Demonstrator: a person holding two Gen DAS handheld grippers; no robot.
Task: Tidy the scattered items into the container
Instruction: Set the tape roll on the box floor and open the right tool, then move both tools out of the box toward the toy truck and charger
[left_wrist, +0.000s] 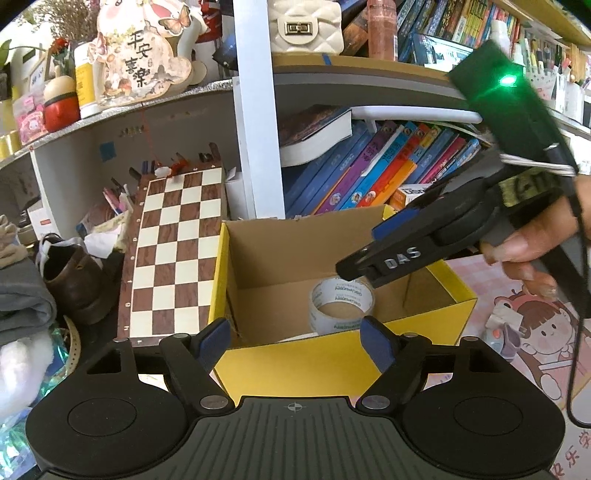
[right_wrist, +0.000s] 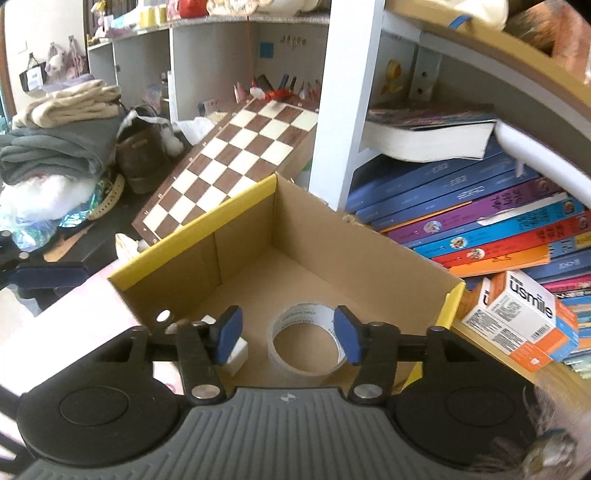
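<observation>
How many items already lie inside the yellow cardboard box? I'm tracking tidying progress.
2: a clear tape roll on the yellow cardboard box floor, and a small white block beside it; the near wall may hide more.

Black ribbed tongs (left_wrist: 293, 345) with blue pads (left_wrist: 375, 347), silver screws, white "DAS" lettering, green-lit module, black cable.

In the left wrist view the near yellow wall of the open cardboard box (left_wrist: 314, 354) hides the lower part of the clear roll of packing tape (left_wrist: 341, 306) and most of the box floor. In the right wrist view a small white block (right_wrist: 236, 354) inside the box is partly covered by a blue-padded gripper finger (right_wrist: 229, 339). The orange-and-white carton (right_wrist: 524, 325) has print too small to read beyond its brand name.
</observation>
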